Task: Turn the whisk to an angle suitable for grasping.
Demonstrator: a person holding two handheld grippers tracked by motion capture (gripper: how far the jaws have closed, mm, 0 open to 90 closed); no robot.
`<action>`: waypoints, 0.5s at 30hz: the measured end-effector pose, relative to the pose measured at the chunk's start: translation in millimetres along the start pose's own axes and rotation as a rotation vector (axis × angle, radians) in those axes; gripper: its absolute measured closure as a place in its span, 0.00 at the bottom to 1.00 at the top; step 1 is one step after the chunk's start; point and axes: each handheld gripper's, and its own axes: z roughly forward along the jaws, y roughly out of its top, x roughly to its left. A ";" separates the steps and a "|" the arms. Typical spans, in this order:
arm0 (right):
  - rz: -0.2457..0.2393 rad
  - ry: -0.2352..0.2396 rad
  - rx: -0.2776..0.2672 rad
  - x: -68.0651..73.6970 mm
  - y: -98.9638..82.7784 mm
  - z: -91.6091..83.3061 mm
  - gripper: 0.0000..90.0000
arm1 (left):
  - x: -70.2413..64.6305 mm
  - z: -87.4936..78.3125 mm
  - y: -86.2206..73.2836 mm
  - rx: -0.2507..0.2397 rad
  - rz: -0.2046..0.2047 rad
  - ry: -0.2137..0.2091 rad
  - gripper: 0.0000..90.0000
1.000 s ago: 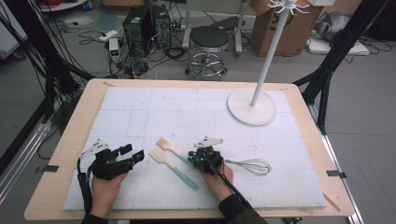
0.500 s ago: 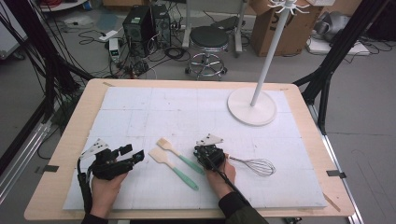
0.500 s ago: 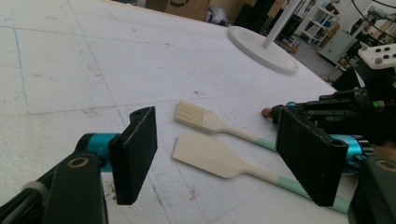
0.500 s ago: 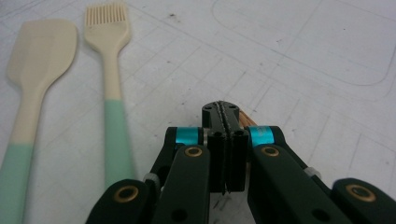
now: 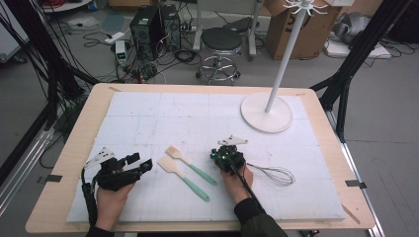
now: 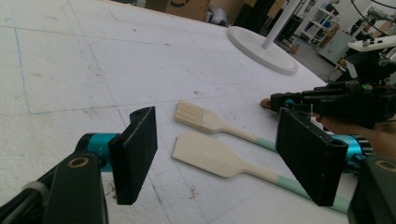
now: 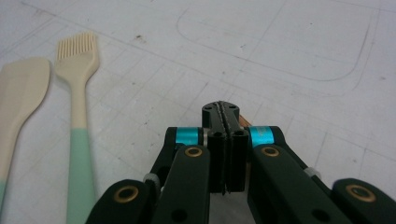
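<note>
You are working over the wide white foam-covered table (image 5: 148, 108), where a white coat stand on a round base (image 5: 266, 112) is standing at the far right. Two kitchen tools are lying side by side between your hands, both slanting from upper left to lower right with their heads away from you: the cream flat-bladed spatula with a mint-green handle (image 5: 180, 170) on the left and the cream bristled pastry brush with a mint-green handle (image 5: 190, 165) on the right. A wire whisk (image 5: 274, 174) is resting just right of your right hand.

Your left gripper (image 5: 141, 164) is holding its jaws wide with nothing between them, looking straight across at the spatula head. Your right gripper (image 5: 223, 157) is pinching its jaws fully together; whether anything thin is caught in them I cannot tell. The right gripper is sitting closer to the brush handle; the left is nearer the spatula's blade.
</note>
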 end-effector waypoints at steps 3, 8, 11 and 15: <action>0.030 0.013 -0.008 -5.8 0.7 -0.1 1.00 | 0.4 -0.1 -0.1 0.001 0.001 -0.001 0.34; 0.070 0.017 -0.015 -15.0 2.3 0.0 1.00 | 0.3 -0.4 -0.2 -0.001 -0.001 0.002 0.34; 0.092 0.009 -0.020 -23.0 3.7 0.2 1.00 | 0.4 -1.0 -0.7 -0.004 -0.004 0.001 0.34; 0.143 0.007 -0.027 -37.4 4.6 -1.0 1.00 | 0.9 -1.3 -0.9 -0.007 -0.008 0.003 0.34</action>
